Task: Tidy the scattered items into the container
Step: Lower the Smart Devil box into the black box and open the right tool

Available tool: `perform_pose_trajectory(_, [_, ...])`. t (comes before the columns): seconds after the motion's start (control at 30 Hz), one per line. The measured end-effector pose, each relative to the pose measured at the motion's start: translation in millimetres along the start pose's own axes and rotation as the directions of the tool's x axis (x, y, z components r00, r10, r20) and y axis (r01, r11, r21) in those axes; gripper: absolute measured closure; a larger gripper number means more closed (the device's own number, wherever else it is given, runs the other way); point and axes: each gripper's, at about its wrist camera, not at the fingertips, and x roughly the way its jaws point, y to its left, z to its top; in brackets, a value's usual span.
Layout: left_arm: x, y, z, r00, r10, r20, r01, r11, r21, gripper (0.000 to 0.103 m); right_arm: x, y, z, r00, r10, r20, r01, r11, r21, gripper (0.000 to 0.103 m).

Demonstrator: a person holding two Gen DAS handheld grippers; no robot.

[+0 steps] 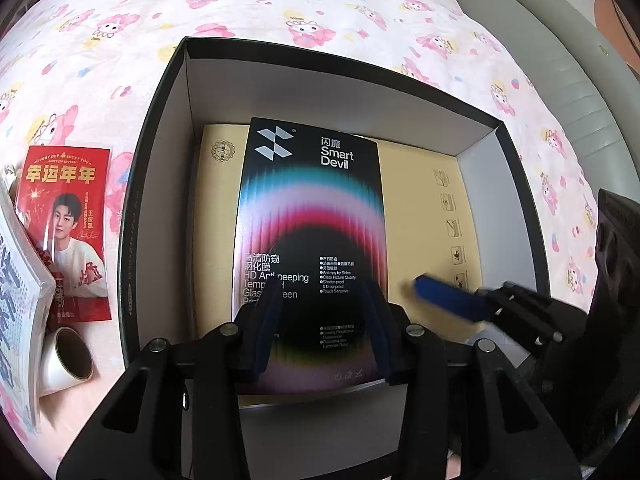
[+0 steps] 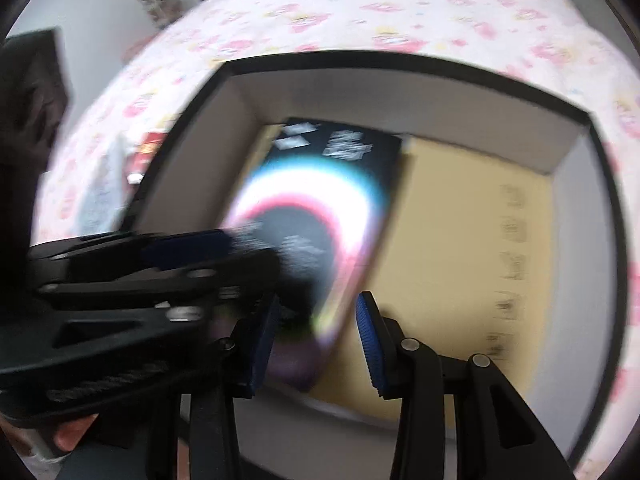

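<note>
A black-walled open box (image 1: pixel 160 128) (image 2: pixel 400 64) sits on a pink cartoon-print sheet. Inside lie a tan flat box (image 1: pixel 416 216) (image 2: pixel 448 240) and on it a black Smart Devil screen-protector package (image 1: pixel 312 216) (image 2: pixel 320 208). My left gripper (image 1: pixel 322 328) is open, its blue pads over the package's near end, not gripping it. My right gripper (image 2: pixel 316 340) is open above the box's near side; it shows blurred in the left wrist view (image 1: pixel 448 296). Outside the box on the left lie a red card (image 1: pixel 68 224), a tape roll (image 1: pixel 68 356) and a flat clear-wrapped pack (image 1: pixel 16 304).
A grey padded headboard or sofa edge (image 1: pixel 560 64) runs along the right of the bed. In the right wrist view a dark object (image 2: pixel 32 92) and a white wall stand at the far left. The right wrist view is motion-blurred.
</note>
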Motion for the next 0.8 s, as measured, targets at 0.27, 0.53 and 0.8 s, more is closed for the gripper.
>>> perform_pose_trajectory(0.27, [3.6, -0.3, -2.2, 1.0, 0.017, -0.01, -0.017, 1.0, 0.001, 0.061, 7.8, -20.7, -18.0, 0.999, -0.034, -0.038, 0.036, 0.997, 0.066, 0.067])
perform_pose_trajectory(0.53, [-5.5, 9.0, -1.5, 0.999, -0.046, 0.015, 0.046, 0.998, -0.049, 0.063, 16.5, -4.4, -6.2, 0.998, 0.002, -0.056, -0.001, 1.0, 0.018, 0.065])
perform_pose_trajectory(0.8, [-4.2, 7.1, -3.6, 0.999, -0.04, 0.005, 0.04, 0.999, -0.029, 0.062, 7.3, -13.7, -15.6, 0.996, 0.079, -0.038, -0.078, 0.997, 0.014, 0.065])
